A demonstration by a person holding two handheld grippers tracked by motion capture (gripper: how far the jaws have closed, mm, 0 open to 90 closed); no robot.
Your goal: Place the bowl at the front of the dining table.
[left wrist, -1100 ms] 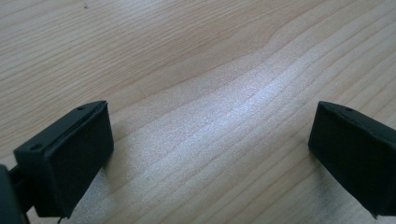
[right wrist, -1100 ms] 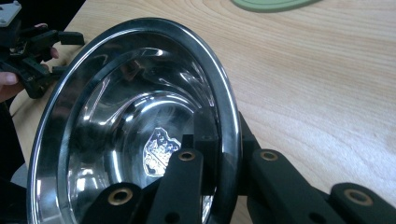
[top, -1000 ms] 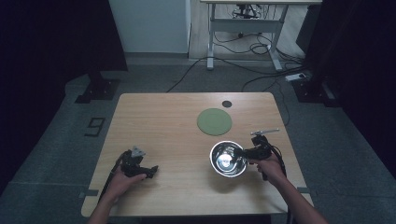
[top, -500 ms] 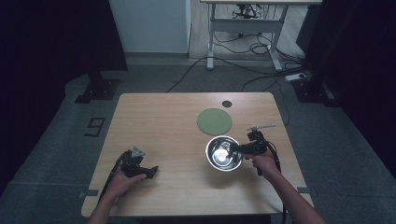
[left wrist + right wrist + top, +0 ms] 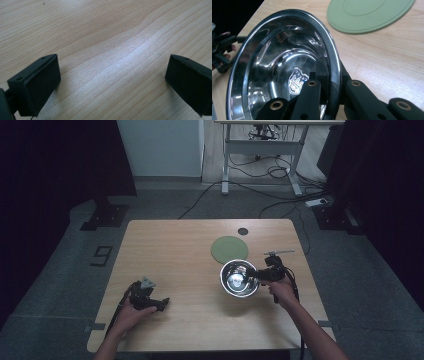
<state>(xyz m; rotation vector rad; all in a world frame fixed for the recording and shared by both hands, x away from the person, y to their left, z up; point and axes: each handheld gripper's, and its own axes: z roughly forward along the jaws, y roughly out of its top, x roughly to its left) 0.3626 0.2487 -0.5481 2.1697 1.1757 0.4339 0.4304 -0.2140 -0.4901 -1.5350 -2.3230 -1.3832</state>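
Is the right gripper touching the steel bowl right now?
Touching. The right gripper view shows the right gripper clamped on the steel bowl's rim, one jaw inside the bowl and one outside.

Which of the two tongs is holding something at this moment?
The right tongs, shut on the rim of the steel bowl. The left tongs stand open over bare table.

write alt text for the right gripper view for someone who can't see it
The right tongs grip the rim of a shiny steel bowl, one jaw inside and one outside. Beyond it a flat green round mat lies on the light wooden table.
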